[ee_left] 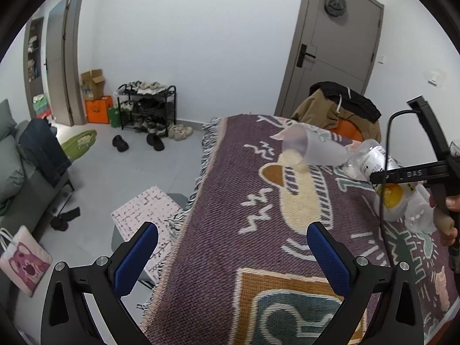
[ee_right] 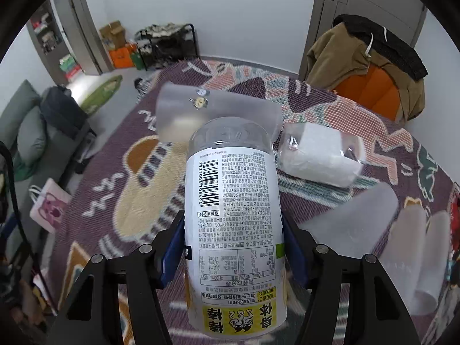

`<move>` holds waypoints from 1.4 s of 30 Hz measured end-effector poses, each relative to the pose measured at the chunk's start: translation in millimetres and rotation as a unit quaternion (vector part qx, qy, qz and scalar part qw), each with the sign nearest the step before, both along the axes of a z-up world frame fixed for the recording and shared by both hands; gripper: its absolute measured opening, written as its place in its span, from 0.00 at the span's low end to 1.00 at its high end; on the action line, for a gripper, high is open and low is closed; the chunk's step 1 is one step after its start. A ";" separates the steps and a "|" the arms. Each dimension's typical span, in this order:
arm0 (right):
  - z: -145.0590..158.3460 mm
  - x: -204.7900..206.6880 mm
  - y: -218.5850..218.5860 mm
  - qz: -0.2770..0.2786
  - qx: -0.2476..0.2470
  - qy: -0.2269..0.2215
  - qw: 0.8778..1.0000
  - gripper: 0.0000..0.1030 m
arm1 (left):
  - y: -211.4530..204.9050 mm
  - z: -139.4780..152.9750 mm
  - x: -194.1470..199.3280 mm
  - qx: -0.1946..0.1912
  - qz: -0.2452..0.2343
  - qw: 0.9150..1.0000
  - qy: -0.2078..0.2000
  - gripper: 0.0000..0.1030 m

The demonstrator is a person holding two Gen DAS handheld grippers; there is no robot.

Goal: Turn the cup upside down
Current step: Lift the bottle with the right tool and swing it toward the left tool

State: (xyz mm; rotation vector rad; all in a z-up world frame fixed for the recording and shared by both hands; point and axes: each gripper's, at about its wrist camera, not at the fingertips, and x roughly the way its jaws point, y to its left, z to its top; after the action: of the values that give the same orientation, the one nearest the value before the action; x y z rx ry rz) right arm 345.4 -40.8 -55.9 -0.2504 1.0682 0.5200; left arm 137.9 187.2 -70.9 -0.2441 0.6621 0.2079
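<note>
A frosted translucent cup (ee_left: 312, 149) hangs tilted on its side above the patterned blanket (ee_left: 230, 201), its open mouth toward the left. It rests against the end of a clear labelled bottle (ee_left: 373, 159). In the right wrist view my right gripper (ee_right: 231, 247) is shut on the bottle (ee_right: 233, 215), with the cup (ee_right: 212, 112) just beyond the bottle's far end. My left gripper (ee_left: 233, 247) is open and empty, low over the blanket's left edge, well short of the cup.
A wrapped white roll (ee_right: 319, 155) and other frosted cups (ee_right: 402, 247) lie on the blanket to the right. A chair with jackets (ee_right: 371, 66) stands behind. A small stool (ee_left: 146, 218), shoe rack (ee_left: 148, 106) and sofa (ee_left: 17, 178) are to the left.
</note>
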 end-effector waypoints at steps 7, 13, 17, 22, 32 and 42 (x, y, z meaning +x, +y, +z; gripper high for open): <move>16.4 -30.8 -34.6 -0.003 0.042 0.000 0.999 0.61 | -26.3 11.1 -1.4 0.005 -0.025 1.000 -0.012 1.00; 20.2 -60.1 -65.7 -0.010 0.073 0.010 0.997 0.61 | -49.7 21.0 -1.7 0.016 -0.049 0.998 -0.021 1.00; 13.9 -75.9 -87.3 -0.019 0.097 0.032 0.995 0.61 | -63.0 23.3 -1.7 0.016 -0.062 0.998 -0.022 1.00; 0.2 -92.7 -111.2 -0.034 0.120 0.057 0.991 0.61 | -78.3 20.6 1.0 0.016 -0.077 0.997 -0.015 1.00; -32.0 -129.7 -150.0 -0.091 0.167 0.089 0.978 0.61 | -100.3 6.8 7.5 0.014 -0.103 0.994 0.015 1.00; -59.3 -155.4 -163.4 -0.133 0.210 0.087 0.965 0.62 | -122.1 -2.3 17.8 0.026 -0.148 0.987 0.058 1.00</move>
State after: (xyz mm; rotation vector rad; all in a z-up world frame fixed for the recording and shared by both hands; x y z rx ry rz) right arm 190.0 -204.3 -115.2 0.3146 1.1129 0.5179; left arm 155.6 65.1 -73.2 -0.0821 0.7978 -0.0463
